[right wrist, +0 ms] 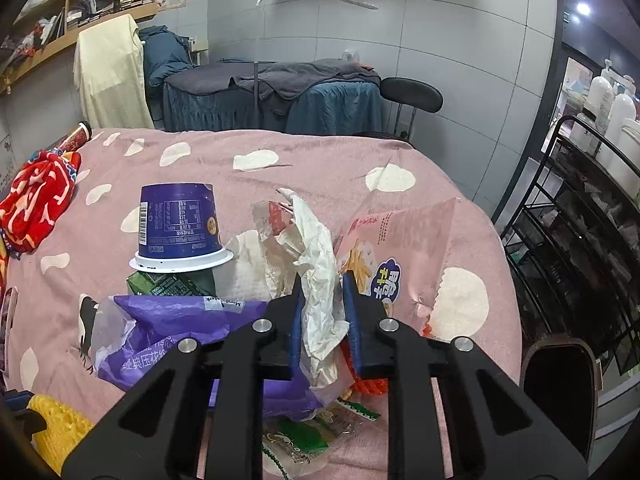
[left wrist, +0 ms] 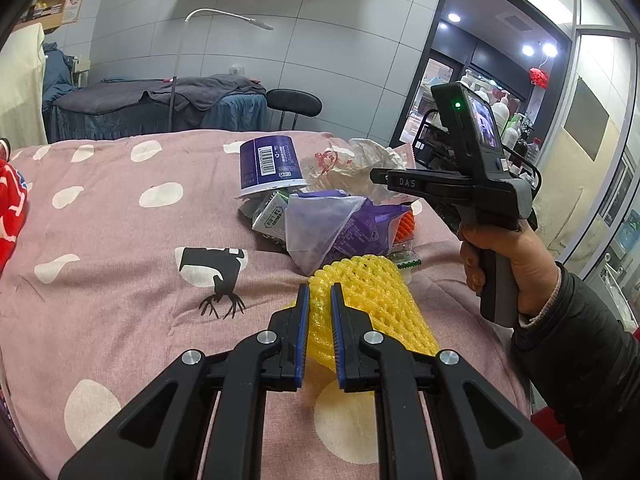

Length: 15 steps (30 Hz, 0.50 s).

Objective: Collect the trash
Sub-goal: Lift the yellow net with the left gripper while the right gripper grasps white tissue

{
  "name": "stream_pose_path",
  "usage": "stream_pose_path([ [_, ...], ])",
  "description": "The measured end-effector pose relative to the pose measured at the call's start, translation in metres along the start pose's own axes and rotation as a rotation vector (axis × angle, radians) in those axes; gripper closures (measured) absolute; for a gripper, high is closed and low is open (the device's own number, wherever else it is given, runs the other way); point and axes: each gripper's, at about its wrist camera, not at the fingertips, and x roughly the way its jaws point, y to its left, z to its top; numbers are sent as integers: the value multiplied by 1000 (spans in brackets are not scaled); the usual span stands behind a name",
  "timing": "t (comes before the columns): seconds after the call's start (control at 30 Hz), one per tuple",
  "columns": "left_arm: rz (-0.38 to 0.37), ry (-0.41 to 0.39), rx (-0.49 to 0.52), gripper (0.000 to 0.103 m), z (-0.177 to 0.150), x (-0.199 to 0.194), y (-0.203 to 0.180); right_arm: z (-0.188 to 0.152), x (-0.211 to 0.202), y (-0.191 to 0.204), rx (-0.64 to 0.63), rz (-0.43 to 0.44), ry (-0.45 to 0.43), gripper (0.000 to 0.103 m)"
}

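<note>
Here left fingers (left wrist: 320,290) pinch yellow foam net (left wrist: 376,300); right fingers (right wrist: 322,280) clamp white wrapper (right wrist: 316,248) near bed edge (right wrist: 504,248).

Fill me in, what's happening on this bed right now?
A person is clearing trash off the pink bedspread with two handheld grippers. The left gripper is closed on a yellow foam net. The right gripper is pinching a crumpled white paper wrapper from the pile. An upside-down purple cup, a purple bag and a pink snack bag remain on the bed.
</note>
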Motion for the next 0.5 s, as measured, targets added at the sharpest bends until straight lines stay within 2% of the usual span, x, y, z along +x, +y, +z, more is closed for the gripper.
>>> stream_pose_path([
  [0.27,-13,-11,22,92,4,-2,-8,13,-40,-7,18,6,-115,87],
  [0.5,-54,-26,68,92,12,-6,-28,20,-91,-34,69,-6,-212,87],
])
